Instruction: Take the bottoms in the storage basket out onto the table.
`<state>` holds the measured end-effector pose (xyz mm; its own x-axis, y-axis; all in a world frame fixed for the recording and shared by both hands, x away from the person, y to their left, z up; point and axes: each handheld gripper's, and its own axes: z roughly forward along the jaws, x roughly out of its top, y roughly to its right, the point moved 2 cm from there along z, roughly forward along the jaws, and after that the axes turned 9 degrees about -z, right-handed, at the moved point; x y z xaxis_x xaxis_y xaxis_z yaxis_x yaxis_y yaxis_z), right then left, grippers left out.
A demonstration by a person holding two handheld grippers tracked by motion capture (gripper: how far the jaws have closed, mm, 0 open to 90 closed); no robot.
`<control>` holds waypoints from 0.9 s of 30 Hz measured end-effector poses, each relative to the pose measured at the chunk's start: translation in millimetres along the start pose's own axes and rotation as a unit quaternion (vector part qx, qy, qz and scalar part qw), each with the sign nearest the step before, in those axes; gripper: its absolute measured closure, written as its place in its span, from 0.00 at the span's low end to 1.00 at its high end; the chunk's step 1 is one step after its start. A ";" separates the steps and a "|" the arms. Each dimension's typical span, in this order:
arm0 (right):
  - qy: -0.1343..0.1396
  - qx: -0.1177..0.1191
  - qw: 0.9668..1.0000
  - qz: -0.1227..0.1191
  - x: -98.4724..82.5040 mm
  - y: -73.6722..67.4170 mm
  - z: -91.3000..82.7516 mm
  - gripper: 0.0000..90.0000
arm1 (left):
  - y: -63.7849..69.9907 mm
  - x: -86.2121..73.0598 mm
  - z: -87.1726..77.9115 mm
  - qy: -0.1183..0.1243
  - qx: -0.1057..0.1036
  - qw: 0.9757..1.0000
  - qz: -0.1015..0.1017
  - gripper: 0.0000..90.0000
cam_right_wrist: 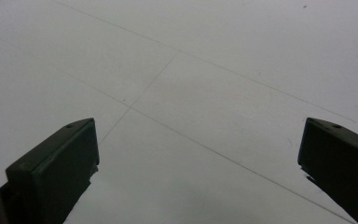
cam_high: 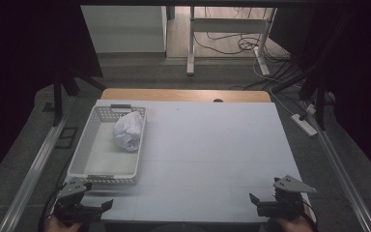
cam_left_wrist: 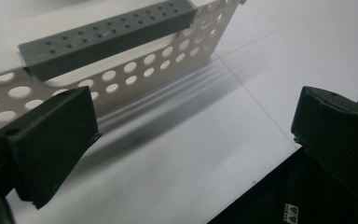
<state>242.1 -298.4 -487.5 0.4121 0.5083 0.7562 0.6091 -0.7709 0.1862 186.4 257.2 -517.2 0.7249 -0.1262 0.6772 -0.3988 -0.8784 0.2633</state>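
Left gripper (cam_high: 92,205) at the near left corner of the worktop (cam_high: 212,145), jaws spread wide, nothing between them; in the left gripper view, the near perforated wall of the basket (cam_left_wrist: 135,79) just ahead, with its grey handle bar (cam_left_wrist: 107,35) along the rim. Right gripper (cam_high: 263,204) at the near right corner, jaws likewise wide apart and empty, over bare white surface (cam_right_wrist: 205,93) in the right gripper view.

Further out: white perforated basket (cam_high: 89,145) along the left edge, running from near the left gripper toward the far left corner. Inside it, toward the far end and against the right wall, a crumpled white wad (cam_high: 128,130), paper or cloth, hard to tell which.

Judged from this layout: the wad already in the basket, both claws free and back at the near edge, so the work looks either finished or not yet begun. Nothing else loose on the worktop to collect, as far as seen.
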 end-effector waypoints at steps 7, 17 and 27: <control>0.000 0.011 1.000 0.013 -0.6 2.7 0.5 0.00 | -0.6 -0.2 -0.6 0.002 -0.005 1.000 -0.002 0.00; -0.005 0.024 1.000 0.011 -0.4 2.4 2.0 0.00 | -0.8 -0.1 -0.2 -0.002 -0.005 1.000 -0.001 0.00; -0.011 0.028 1.000 0.002 -0.1 0.8 3.4 0.00 | -0.4 0.0 -1.1 0.003 -0.007 1.000 0.000 0.00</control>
<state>244.8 -297.8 -489.5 0.4290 0.5130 0.7436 0.6432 -0.7514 0.1473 186.0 258.0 -516.5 0.7219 -0.1234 0.6809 -0.4069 -0.8716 0.2734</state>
